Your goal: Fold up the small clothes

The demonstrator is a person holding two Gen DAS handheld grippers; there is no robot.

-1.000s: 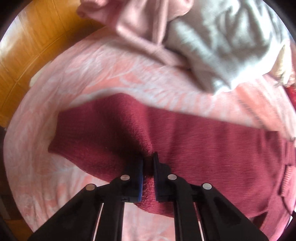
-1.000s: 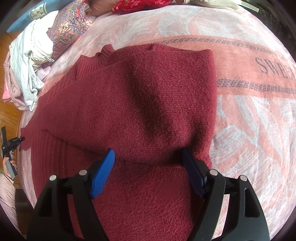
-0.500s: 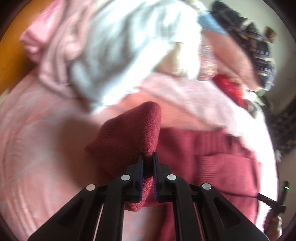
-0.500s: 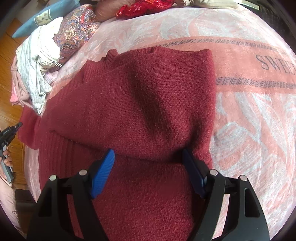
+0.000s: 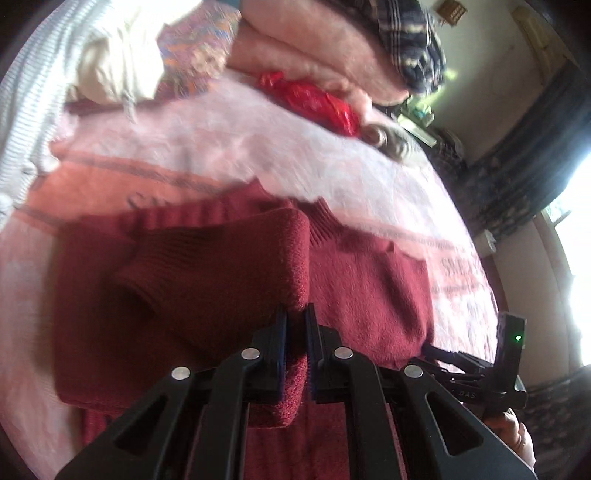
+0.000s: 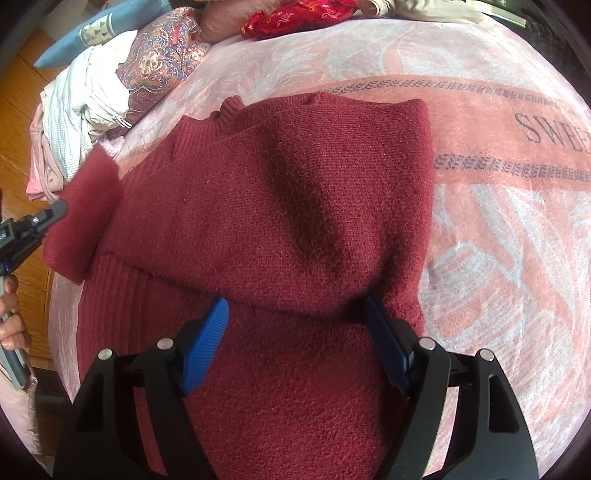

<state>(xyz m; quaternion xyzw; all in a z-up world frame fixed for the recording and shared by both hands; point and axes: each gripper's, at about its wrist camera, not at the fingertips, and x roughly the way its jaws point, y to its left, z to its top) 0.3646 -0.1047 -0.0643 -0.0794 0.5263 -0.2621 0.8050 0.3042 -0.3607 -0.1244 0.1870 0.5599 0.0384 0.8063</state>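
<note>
A dark red knit sweater [image 6: 295, 206] lies on the pink bedspread [image 6: 498, 229], its right side folded over the body. My left gripper [image 5: 295, 314] is shut on the sweater's left sleeve [image 5: 221, 273] and holds it lifted over the sweater body [image 5: 373, 295]. The sleeve [image 6: 81, 218] and the left gripper [image 6: 33, 225] also show at the left edge of the right wrist view. My right gripper [image 6: 295, 314] is open, its blue pads [image 6: 207, 343] resting on the sweater's lower part. It shows in the left wrist view [image 5: 480, 373] at the lower right.
A pile of clothes [image 6: 85, 107], a patterned pillow [image 6: 159, 62] and a red cloth [image 6: 299, 16] lie at the head of the bed. Folded pink blankets [image 5: 314, 48] are stacked behind. Wooden floor [image 6: 14, 122] runs along the bed's left side.
My left gripper has lifted the sleeve off the bed and swung it rightward over the sweater body. The right gripper has stayed open in place on the sweater.
</note>
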